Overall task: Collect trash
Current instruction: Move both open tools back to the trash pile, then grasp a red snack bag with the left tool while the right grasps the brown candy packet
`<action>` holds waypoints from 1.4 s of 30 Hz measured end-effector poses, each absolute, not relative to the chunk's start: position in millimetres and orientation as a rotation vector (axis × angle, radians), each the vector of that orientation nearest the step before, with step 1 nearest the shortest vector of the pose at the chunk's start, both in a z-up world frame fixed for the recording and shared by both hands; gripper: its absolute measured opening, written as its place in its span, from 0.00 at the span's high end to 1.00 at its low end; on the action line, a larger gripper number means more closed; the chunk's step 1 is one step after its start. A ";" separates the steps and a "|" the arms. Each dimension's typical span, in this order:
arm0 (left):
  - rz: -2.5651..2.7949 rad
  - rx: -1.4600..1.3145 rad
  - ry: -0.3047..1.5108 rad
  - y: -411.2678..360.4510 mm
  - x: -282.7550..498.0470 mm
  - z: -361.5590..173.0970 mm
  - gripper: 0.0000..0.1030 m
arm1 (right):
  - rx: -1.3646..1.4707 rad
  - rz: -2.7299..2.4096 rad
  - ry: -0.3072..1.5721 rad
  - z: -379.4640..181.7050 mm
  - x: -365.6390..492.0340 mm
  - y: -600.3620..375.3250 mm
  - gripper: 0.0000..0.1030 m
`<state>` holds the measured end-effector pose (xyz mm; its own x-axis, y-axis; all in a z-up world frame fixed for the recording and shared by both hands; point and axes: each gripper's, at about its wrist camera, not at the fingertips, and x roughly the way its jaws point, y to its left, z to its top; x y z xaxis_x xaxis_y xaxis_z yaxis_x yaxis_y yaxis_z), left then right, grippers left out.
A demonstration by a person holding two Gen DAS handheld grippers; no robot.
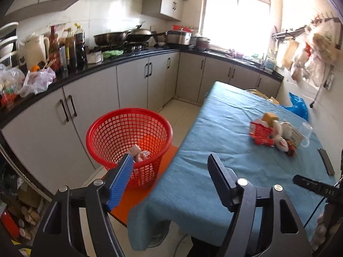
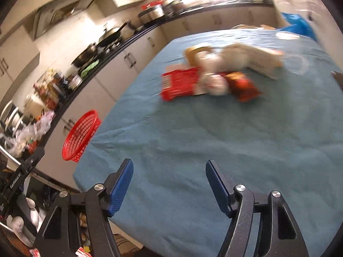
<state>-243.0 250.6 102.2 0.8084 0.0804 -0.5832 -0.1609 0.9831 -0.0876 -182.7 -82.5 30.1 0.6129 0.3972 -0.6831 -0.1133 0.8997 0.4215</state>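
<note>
A red mesh basket [image 1: 128, 141] stands on an orange stool left of the table, with crumpled paper trash [image 1: 139, 153] inside. My left gripper [image 1: 170, 157] is open and empty, its left finger over the basket rim. A pile of trash [image 1: 276, 135] lies on the blue tablecloth [image 1: 203, 160]: a red carton, crumpled paper, wrappers. In the right wrist view the same pile [image 2: 214, 77] is blurred, ahead of my right gripper [image 2: 169, 165], which is open and empty above the cloth. The basket [image 2: 80, 137] shows at left.
A clear plastic cup [image 1: 306, 132] and a dark flat object [image 1: 327, 160] lie right of the pile. A blue plastic bag [image 1: 298, 107] sits at the table's far corner. Kitchen counters [image 1: 103, 64] with bottles, pans and bags run along the left and back.
</note>
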 end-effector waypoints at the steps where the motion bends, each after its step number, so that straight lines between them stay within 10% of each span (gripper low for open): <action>1: 0.120 -0.134 0.612 246.7 -247.1 104.2 0.28 | 0.368 0.282 0.855 31.4 -189.5 -94.5 0.27; 38: -0.386 -0.233 0.983 79.2 31.3 15.0 0.25 | 0.169 0.207 0.929 -0.8 -19.6 -129.6 0.36; 42: -0.374 -0.121 0.975 58.5 18.7 14.5 0.62 | 0.165 0.188 0.919 -1.2 -18.5 -128.5 0.52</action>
<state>18.7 58.5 14.5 0.5036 -0.3620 -0.7844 0.2549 0.9298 -0.2655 -18.5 -128.5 -1.2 0.5924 0.2314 -0.7717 -0.0912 0.9710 0.2211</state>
